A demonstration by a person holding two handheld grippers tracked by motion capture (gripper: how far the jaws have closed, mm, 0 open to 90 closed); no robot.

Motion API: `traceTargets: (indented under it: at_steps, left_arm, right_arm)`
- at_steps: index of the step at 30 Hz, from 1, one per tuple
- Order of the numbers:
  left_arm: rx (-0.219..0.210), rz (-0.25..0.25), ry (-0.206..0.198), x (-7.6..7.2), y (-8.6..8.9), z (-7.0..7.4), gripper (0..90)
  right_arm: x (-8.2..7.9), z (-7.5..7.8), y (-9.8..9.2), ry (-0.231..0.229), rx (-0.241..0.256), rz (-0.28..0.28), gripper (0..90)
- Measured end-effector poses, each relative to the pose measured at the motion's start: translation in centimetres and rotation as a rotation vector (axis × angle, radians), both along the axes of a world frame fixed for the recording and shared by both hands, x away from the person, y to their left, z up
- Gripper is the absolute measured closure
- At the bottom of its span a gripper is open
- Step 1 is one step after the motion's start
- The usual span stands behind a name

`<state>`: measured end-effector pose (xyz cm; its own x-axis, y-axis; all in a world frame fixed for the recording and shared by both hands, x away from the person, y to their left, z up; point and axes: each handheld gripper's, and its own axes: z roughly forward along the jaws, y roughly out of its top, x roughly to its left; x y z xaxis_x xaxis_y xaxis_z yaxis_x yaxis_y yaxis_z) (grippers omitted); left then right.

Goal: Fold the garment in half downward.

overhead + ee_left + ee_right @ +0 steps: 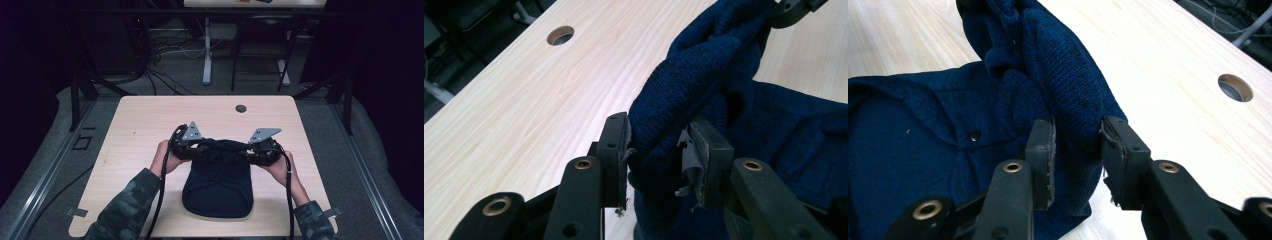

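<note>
My left gripper (655, 150) is clamped on a bunched fold of the dark blue knit garment (218, 182), the wool pinched between both black pads. My right gripper (1077, 150) grips the same raised edge from the opposite end, its jaws pressed into the thick knit. Between the two tools the fabric is lifted into a ridge, while the rest of the garment lies flat on the light wooden table (145, 120), spreading from the jaws back toward me. Beyond the grippers, a round cable hole (241, 108) sits near the table's far edge.
</note>
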<state>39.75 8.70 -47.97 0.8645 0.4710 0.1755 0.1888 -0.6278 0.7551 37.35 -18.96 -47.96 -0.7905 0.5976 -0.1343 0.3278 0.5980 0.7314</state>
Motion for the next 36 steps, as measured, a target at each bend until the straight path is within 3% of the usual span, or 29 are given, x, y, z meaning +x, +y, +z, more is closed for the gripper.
traceTargets:
  at_steps: [11,17,27,36]
  left_arm:
    - [-0.036,-0.009,-0.002,-1.3,0.5,-0.7,63.1]
    - [-0.046,-0.015,0.006,-2.0,0.6,-1.0,63.1]
    - [-0.054,-0.027,0.012,-3.0,0.7,-1.6,62.5]
    - [-0.048,-0.04,0.021,-3.8,0.6,-2.1,62.4]
  right_arm:
    - [-1.1,-0.4,0.1,-0.002,0.012,0.009,66.3]
    - [-2.0,-0.8,0.2,-0.024,0.02,0.001,69.7]
    - [-2.9,-1.6,0.0,-0.003,0.034,0.011,70.5]
    - [-3.9,-2.1,0.0,0.023,0.007,0.03,70.6]
